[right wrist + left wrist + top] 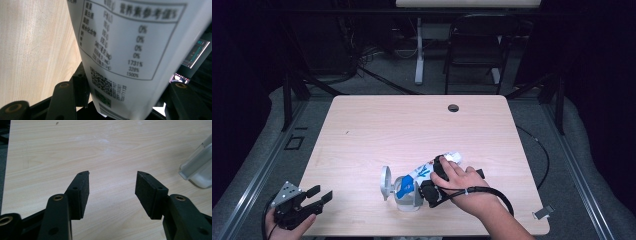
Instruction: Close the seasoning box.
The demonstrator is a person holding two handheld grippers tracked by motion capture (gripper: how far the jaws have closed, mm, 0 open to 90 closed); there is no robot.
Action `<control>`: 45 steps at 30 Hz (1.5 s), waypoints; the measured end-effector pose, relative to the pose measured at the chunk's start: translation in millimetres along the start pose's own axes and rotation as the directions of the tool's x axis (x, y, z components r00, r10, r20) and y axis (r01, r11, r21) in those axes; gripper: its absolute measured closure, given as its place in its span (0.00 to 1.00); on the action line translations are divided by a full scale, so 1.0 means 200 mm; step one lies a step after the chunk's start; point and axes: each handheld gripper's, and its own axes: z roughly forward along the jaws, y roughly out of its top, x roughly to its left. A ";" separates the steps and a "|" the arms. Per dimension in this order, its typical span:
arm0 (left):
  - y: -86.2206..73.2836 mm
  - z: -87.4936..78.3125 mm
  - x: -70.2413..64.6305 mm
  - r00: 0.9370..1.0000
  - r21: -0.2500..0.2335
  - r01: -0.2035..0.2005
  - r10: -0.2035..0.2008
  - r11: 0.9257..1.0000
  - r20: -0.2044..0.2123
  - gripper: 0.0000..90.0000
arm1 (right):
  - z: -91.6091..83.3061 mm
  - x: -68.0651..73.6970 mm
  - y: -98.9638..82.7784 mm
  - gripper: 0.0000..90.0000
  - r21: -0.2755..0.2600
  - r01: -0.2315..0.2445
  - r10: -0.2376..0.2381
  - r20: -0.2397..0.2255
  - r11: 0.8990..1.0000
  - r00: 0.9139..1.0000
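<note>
Low in the centre of the high view, the right gripper (428, 186) has a white bottle (426, 172) tipped steeply over a clear cup (408, 197) with a flip lid, near the front edge of the surface (377, 130). In the right gripper view the jaws stand wide with the printed label (117, 50) wedged between them, so I read that as a firm hold on the bottle's body. That smooth label looks slick and the walls probably give a little, so a mid-body grip across the widest part, squeezed gently, seems the safe choice; too hard and it may buckle. The cup looks light and easily nudged. Down in the lower left corner, the left gripper (321, 196) sits idle, jaws spread apart, nothing between them
</note>
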 end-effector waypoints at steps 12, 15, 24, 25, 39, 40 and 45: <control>0.00 0.00 0.00 1.000 0.005 -0.001 0.001 1.000 -0.003 0.51 | 0.00 0.01 0.01 0.53 -0.006 0.009 -0.009 -0.005 1.000 1.000; 0.00 0.00 0.01 1.000 0.006 0.001 -0.001 1.000 -0.003 0.51 | 0.01 0.02 0.01 0.54 -0.011 0.008 -0.008 -0.011 1.000 1.000; 0.00 0.00 0.01 1.000 0.007 0.004 -0.004 1.000 -0.003 0.51 | 0.00 0.01 0.02 0.54 -0.003 0.018 -0.018 -0.009 1.000 1.000; 0.00 0.00 0.01 1.000 0.007 0.004 -0.004 1.000 -0.003 0.51 | 0.00 0.02 0.02 0.54 -0.010 0.013 -0.013 -0.009 1.000 1.000; 0.00 0.00 0.01 1.000 0.007 0.004 -0.004 1.000 -0.004 0.51 | 0.01 0.02 0.02 0.55 -0.013 0.016 -0.016 -0.008 1.000 1.000; 0.00 0.00 0.01 1.000 0.006 0.004 -0.004 1.000 -0.003 0.51 | 0.00 0.02 0.02 0.55 -0.012 0.017 -0.018 -0.007 1.000 1.000; -0.01 0.00 0.01 1.000 0.003 0.006 -0.006 1.000 -0.004 0.51 | 0.00 0.02 0.02 0.55 -0.015 0.021 -0.021 -0.001 1.000 1.000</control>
